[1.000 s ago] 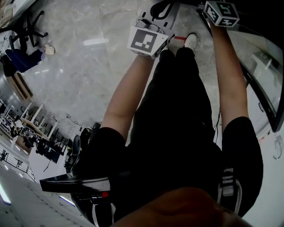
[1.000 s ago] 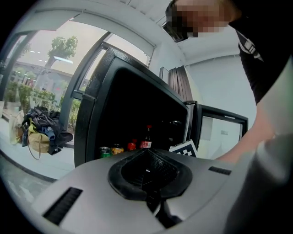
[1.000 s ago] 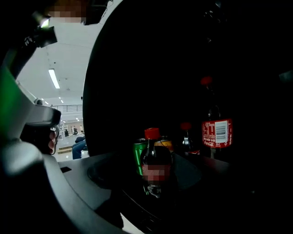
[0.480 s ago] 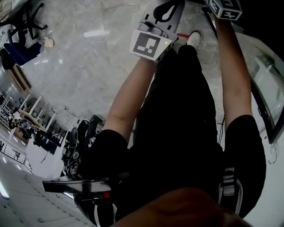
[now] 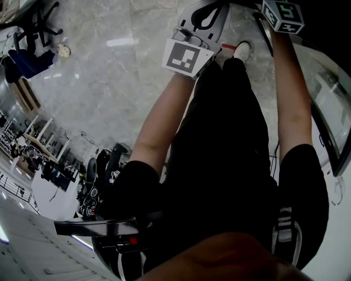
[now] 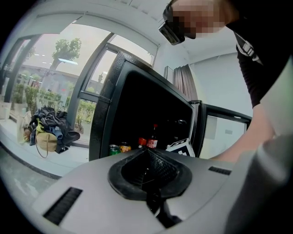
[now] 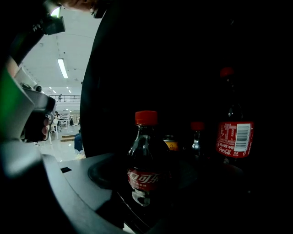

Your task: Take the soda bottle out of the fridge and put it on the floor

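Observation:
A small cola soda bottle with a red cap stands upright between the jaws of my right gripper, deep in the dark fridge. The left jaw's grey pad lies against its side, and the jaws look shut on it. In the head view only this gripper's marker cube shows, at the top right by the fridge door. My left gripper is shut and holds nothing. It hangs in front of the person's legs, facing the open black fridge.
More drinks stand in the fridge: a taller cola bottle, another small bottle, a yellow can and cans on the shelf. The fridge's glass door stands open at right. Grey marble floor lies below.
Both marker cubes have drifted slightly right and up in the head view. Neither gripper's hold has visibly changed.

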The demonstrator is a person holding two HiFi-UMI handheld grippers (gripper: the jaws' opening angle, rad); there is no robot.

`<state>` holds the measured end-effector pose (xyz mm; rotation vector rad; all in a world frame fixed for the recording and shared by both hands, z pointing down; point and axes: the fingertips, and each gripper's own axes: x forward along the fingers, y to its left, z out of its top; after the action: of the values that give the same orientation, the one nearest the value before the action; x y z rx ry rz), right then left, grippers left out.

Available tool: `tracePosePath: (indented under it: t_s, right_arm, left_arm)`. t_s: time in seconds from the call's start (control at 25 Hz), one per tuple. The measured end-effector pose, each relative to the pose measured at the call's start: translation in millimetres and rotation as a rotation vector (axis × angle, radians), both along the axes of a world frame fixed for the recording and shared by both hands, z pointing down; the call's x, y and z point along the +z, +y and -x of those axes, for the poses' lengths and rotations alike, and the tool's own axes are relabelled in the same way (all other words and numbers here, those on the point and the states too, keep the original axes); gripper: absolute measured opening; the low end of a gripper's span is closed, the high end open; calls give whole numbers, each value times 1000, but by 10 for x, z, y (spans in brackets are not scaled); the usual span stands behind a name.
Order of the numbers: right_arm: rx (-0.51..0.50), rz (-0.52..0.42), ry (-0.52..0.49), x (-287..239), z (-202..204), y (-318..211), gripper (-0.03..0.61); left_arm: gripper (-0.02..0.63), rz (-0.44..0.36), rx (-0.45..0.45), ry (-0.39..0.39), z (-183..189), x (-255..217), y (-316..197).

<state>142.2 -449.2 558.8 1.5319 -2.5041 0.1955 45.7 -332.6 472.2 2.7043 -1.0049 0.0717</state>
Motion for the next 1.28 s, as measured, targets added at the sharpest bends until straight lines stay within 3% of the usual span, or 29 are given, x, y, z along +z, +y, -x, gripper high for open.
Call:
tracePosePath:
  t_s: [0.28, 0.56, 0.88, 1.04, 1.28]
  right_arm:
    - [-46, -9, -35, -413, 243, 606, 308]
    - [-86, -7, -48, -1198, 416, 1272, 308]
    - [-167, -10, -78, -1808, 561, 1963, 308]
    - [-234, -19, -76, -1880, 643, 2150, 308]
    - [-336, 4, -84, -1481, 696, 2083, 308]
  left_arm:
    - [2, -36, 22, 1, 164, -226, 226]
    - [2, -74, 68, -2, 295, -786, 455]
    - [2, -104, 139, -30, 346, -1081, 919]
    - [2, -107, 110, -37, 384, -1053, 1059]
    - [2, -77, 2, -37, 403, -780, 1045]
